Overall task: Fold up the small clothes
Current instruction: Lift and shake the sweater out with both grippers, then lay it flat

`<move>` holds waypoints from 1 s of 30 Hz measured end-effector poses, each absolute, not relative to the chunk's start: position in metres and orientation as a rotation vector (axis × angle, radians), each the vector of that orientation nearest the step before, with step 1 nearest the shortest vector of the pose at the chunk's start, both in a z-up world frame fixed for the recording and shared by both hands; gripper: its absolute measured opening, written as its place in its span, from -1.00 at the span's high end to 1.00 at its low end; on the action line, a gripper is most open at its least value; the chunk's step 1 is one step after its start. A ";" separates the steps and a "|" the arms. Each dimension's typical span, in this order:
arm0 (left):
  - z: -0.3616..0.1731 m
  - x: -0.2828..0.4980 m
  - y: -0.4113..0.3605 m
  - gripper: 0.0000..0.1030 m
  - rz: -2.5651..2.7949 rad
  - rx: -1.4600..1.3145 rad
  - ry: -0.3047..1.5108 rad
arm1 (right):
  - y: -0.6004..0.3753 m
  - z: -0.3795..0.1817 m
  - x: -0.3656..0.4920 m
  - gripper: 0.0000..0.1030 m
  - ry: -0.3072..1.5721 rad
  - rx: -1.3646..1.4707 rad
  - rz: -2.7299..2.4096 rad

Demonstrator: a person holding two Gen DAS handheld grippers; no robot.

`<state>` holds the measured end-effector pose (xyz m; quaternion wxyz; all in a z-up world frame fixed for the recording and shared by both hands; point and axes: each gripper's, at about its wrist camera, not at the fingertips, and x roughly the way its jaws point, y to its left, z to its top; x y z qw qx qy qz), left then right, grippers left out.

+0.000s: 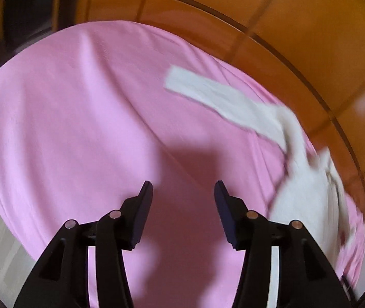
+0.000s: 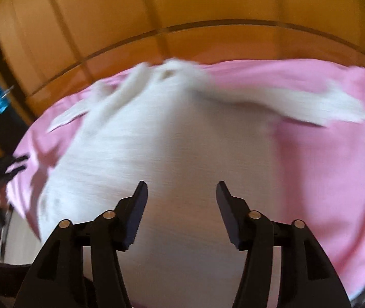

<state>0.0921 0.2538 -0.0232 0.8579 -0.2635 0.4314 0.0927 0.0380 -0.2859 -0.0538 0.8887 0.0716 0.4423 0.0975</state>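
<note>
Left gripper [image 1: 183,190]: hanging released over bare pink sheet [image 1: 66,115].
Right gripper [image 2: 181,191]: hanging released above garment.
Garment [image 2: 172,138]: white, blurred, lying spread near sheet's far edge.

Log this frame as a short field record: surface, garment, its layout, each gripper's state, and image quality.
surface: pink sheet over a bed or table, wooden panelling behind
garment: white long-sleeved top, lying on the sheet
layout: spread out, one sleeve stretched outward; no fold visible
left gripper: open, empty, over bare sheet beside the garment
right gripper: open, empty, over the garment's body
image quality: motion blur in both views, stronger in the right wrist view
</note>
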 end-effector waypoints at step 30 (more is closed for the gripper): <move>0.027 0.122 0.369 0.92 0.503 -0.464 0.692 | -0.250 -0.089 0.141 -0.10 0.992 0.105 0.175</move>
